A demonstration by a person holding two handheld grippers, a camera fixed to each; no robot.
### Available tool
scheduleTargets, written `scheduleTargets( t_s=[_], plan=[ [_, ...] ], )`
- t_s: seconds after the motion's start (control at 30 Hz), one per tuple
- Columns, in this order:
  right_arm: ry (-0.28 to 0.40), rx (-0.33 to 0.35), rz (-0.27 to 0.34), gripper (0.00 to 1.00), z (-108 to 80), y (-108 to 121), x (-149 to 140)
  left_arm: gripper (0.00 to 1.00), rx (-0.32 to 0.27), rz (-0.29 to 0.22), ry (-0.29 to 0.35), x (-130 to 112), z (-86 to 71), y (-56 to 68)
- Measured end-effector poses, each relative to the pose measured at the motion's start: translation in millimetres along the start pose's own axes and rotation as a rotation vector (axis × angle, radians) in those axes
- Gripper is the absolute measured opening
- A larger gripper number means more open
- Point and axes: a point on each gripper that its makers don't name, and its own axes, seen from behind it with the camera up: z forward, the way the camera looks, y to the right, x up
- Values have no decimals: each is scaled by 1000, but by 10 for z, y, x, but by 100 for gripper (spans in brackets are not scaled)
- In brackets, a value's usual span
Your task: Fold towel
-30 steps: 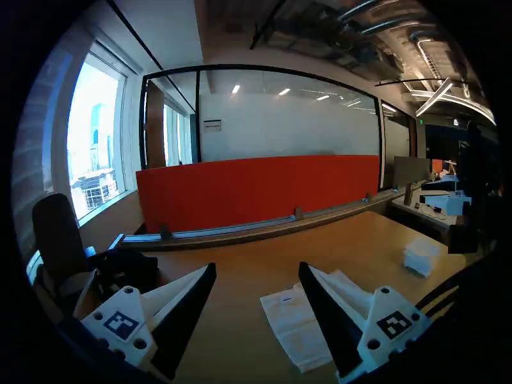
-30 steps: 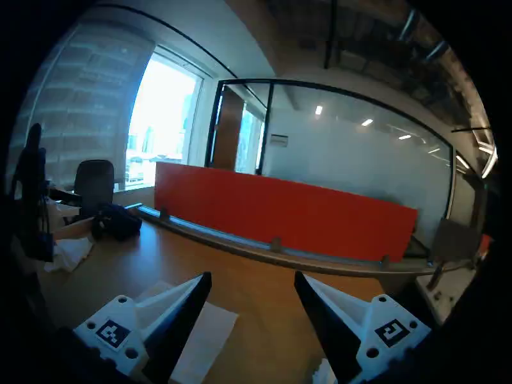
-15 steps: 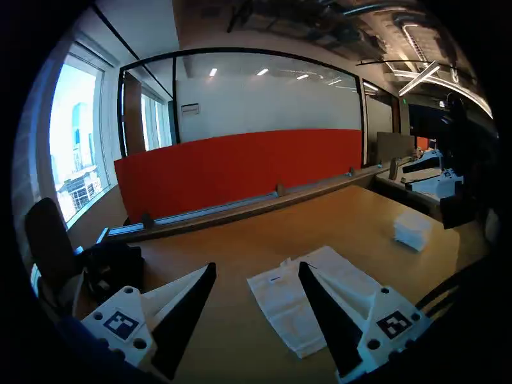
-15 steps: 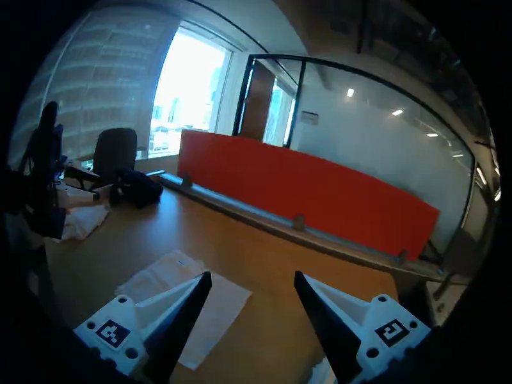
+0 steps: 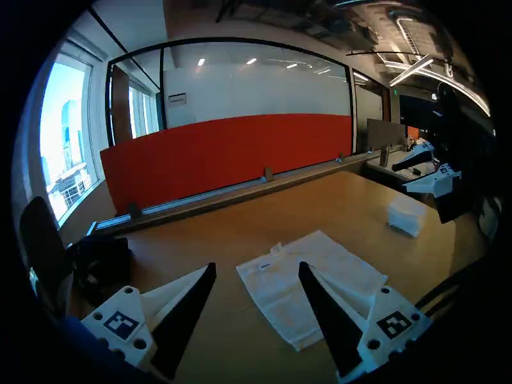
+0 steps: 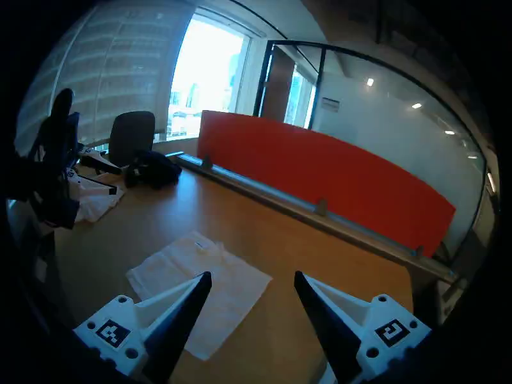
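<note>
A white towel (image 5: 301, 281) lies spread flat on the wooden table (image 5: 333, 211), just ahead of and below my left gripper (image 5: 256, 265). That gripper is open, with nothing between its fingers, and its right finger covers part of the towel. In the right gripper view the same towel (image 6: 201, 281) lies flat ahead and to the left, partly behind the left finger. My right gripper (image 6: 251, 274) is open and holds nothing. Both grippers hover above the table, apart from the towel.
A red divider (image 5: 230, 153) runs along the table's far edge. A small folded white stack (image 5: 406, 214) sits at the right. A black bag (image 6: 153, 169) and a crumpled white cloth (image 6: 96, 201) lie near an office chair (image 6: 131, 137).
Both grippers have tipped down and drawn toward the table, so the whole towel has come into view. Both remain open.
</note>
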Motion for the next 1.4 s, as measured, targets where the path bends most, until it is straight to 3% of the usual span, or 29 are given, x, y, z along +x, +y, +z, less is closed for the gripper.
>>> scheduleTargets(
  t_s=[0.73, 1.4],
  plan=[
    [-77, 42, -3, 100, 288, -248, -609, 96, -63, -17, -107, -745, 181, 261],
    [-175, 98, 2, 100, 533, -522, -1253, 96, -121, -12, -217, -1363, 452, 509]
  ],
)
